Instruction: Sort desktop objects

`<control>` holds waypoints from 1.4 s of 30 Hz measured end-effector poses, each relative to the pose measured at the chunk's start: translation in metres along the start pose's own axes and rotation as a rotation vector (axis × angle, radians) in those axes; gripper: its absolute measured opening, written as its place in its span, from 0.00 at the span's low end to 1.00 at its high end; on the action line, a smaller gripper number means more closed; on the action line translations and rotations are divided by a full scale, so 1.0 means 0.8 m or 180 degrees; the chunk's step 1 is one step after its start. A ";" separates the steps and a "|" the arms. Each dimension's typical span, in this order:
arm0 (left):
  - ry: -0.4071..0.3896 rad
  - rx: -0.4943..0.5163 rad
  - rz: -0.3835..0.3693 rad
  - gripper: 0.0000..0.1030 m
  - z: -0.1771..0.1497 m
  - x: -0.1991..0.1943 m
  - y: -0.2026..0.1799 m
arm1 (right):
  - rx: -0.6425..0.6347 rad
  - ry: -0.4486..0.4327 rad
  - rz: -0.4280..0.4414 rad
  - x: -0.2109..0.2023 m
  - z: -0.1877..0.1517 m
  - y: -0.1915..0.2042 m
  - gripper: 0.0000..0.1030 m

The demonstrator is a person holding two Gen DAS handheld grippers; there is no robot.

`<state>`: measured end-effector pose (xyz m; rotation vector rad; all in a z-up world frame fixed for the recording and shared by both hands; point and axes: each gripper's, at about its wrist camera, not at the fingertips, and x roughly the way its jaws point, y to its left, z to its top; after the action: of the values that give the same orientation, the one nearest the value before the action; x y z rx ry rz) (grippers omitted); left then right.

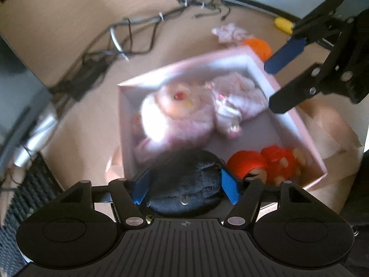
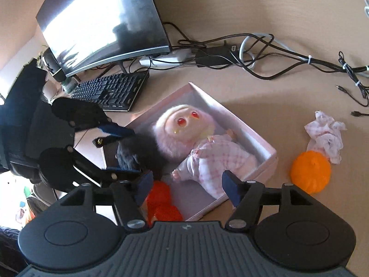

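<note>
Left wrist view is showing my left gripper (image 1: pixel 184 184) clamping its blue pads on a dark fuzzy plush (image 1: pixel 184 180), and I am holding it just over the near edge of the pink box (image 1: pixel 297 124). That frame is smearing with motion blur, so I am only guessing the plush is round rather than long. Inside the box, the pale pink doll (image 2: pixel 198 145) is lying on its back, its long axis running diagonally along the box, its head pointing toward the keyboard (image 2: pixel 113 90) and monitor (image 2: pixel 101 23), its feet pointing toward my right gripper (image 2: pixel 188 187). The red plush toys (image 1: pixel 263 164) are sitting in the box corner beside the dark plush. My right gripper is hovering above the box edge near the doll's legs with its jaws standing apart and gripping nothing. On the bare desk (image 2: pixel 276 11) right of the box, an orange pumpkin-shaped toy (image 2: pixel 310 170) is resting, touching a crumpled pink-checked cloth (image 2: pixel 325 133) behind it. A tangle of cables (image 2: pixel 265 55) is running across the desk beyond the box.
</note>
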<state>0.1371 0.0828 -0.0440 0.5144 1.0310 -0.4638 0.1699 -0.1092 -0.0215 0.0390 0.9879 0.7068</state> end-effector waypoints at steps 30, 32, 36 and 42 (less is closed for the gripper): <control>-0.0961 -0.2322 0.0432 0.64 -0.128 -0.083 0.069 | -0.1006 0.0236 0.0279 0.091 0.065 0.128 0.48; -0.0965 -0.2131 0.0450 0.64 -0.124 -0.081 0.057 | -0.0943 0.0238 0.0285 0.093 0.067 0.125 0.48; -0.0845 -0.2011 0.0507 0.64 -0.120 -0.070 0.047 | -0.1006 0.0277 0.0240 0.107 0.068 0.131 0.48; -0.0897 -0.2203 0.0456 0.73 -0.147 -0.092 0.054 | -0.1135 0.0345 0.0139 0.130 0.060 0.137 0.48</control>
<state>0.0500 0.1968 -0.0201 -0.0967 0.8085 -0.0305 0.1856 0.0479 -0.0349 -0.2927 0.9536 0.9242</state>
